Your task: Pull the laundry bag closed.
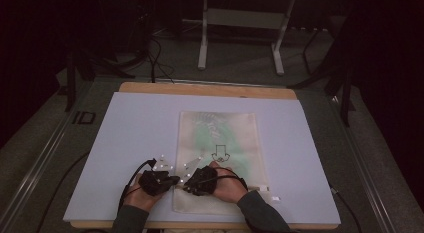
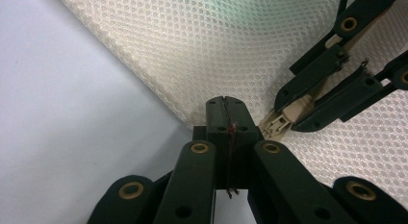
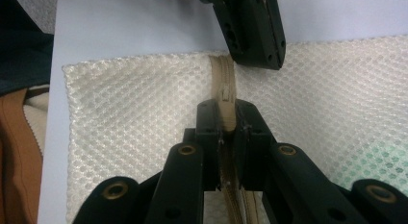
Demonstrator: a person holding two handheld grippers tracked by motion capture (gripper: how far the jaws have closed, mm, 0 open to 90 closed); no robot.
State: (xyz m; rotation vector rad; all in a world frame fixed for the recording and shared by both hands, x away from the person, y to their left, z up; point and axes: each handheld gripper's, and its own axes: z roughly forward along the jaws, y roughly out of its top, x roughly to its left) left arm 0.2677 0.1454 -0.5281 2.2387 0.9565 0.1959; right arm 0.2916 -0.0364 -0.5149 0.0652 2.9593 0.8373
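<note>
You won't find much to read here. The cream mesh zip bag [image 1: 220,143] has a small dark outline mark on it, some arrow-ish drawing, and faint green print higher up, but both are too blurry to make out.

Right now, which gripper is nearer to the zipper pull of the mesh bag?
Right. The right gripper grips the zipper pull; the left gripper pinches the mesh bag edge beside it.
</note>
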